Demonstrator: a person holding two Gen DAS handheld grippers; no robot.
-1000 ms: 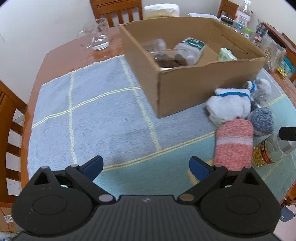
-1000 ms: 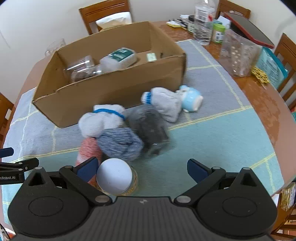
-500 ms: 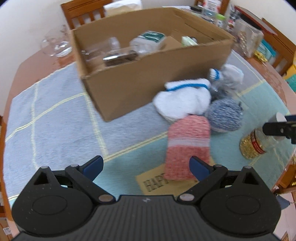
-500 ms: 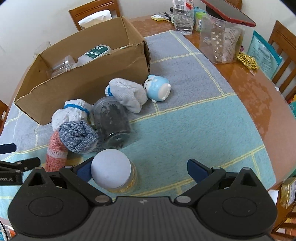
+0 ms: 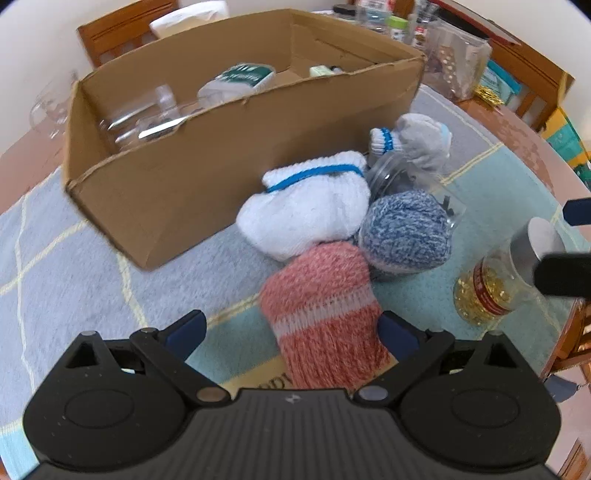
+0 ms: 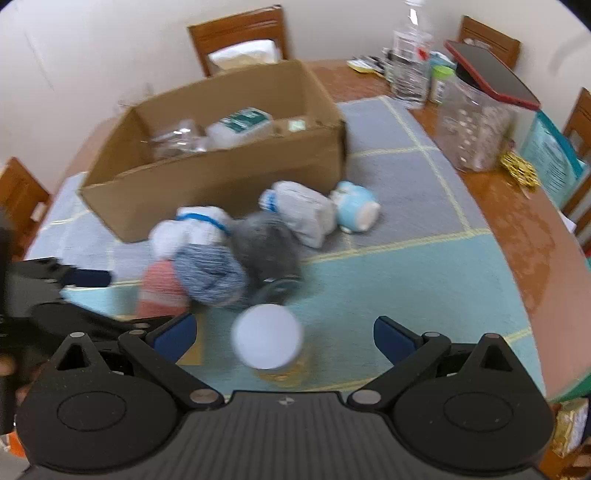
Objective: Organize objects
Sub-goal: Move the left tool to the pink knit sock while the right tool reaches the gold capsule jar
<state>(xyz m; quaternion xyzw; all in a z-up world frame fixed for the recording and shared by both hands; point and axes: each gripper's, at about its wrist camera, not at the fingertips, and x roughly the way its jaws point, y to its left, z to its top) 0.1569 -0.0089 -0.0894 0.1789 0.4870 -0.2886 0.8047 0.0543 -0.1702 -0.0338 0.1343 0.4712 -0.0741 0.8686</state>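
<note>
Plain white walls (image 6: 92,48), a glossy wooden table (image 6: 524,229) under a blue-grey checked cloth (image 6: 406,280), and wooden chairs (image 6: 238,35) pulled in all round.

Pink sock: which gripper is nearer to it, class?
Left. The left gripper is open around the pink sock; the right gripper straddles the capsule jar beside it.

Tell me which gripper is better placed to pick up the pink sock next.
Left. The left gripper is open with the pink sock already between its fingers. The right gripper is open around the white-lidded jar instead.
</note>
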